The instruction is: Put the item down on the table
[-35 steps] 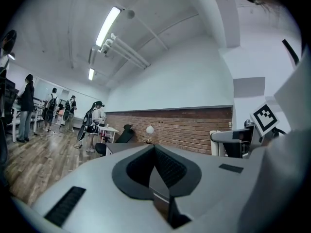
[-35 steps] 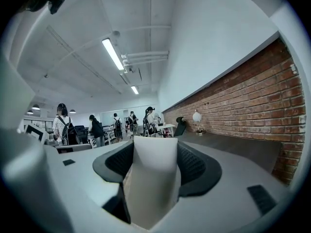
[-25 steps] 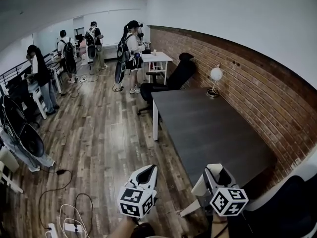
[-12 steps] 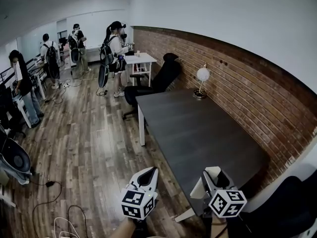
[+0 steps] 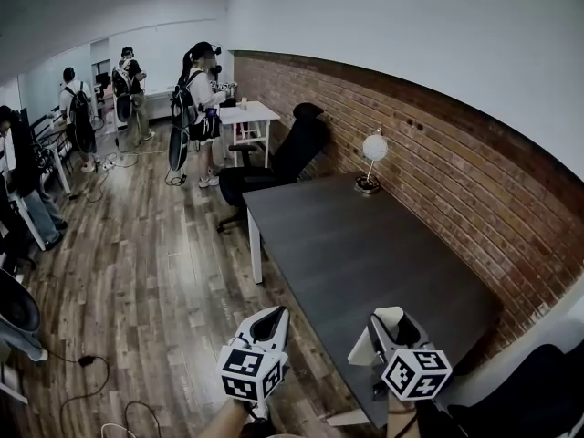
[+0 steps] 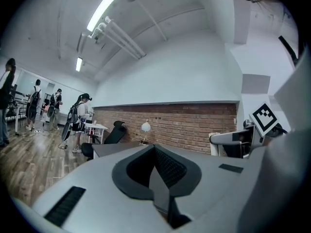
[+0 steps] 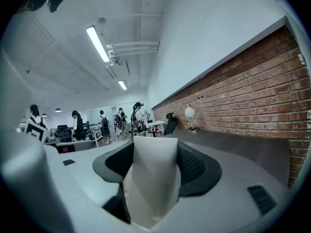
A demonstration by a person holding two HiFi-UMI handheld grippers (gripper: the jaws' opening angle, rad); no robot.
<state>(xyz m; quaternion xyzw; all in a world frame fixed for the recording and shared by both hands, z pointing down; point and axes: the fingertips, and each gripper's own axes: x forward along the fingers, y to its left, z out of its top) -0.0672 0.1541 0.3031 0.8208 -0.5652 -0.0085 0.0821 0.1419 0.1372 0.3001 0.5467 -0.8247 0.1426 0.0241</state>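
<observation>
My right gripper (image 5: 391, 322) is shut on a pale, flat folded item (image 7: 153, 174) that sticks up between its jaws. In the head view the item (image 5: 367, 343) hangs over the near corner of the dark table (image 5: 365, 245). My left gripper (image 5: 267, 322) is shut with nothing in it, its dark pads (image 6: 167, 168) pressed together. It hovers above the wooden floor, left of the table's near end.
A globe lamp (image 5: 372, 153) stands at the table's far end by the brick wall. A black office chair (image 5: 283, 158) sits beyond the table, with a small white table (image 5: 245, 114) behind it. Several people (image 5: 196, 99) stand at the far end of the room.
The view has swung left to right and forward, so the table sits more centrally and closer. Both grippers hold the same pose, the right one still clamped on the item.
</observation>
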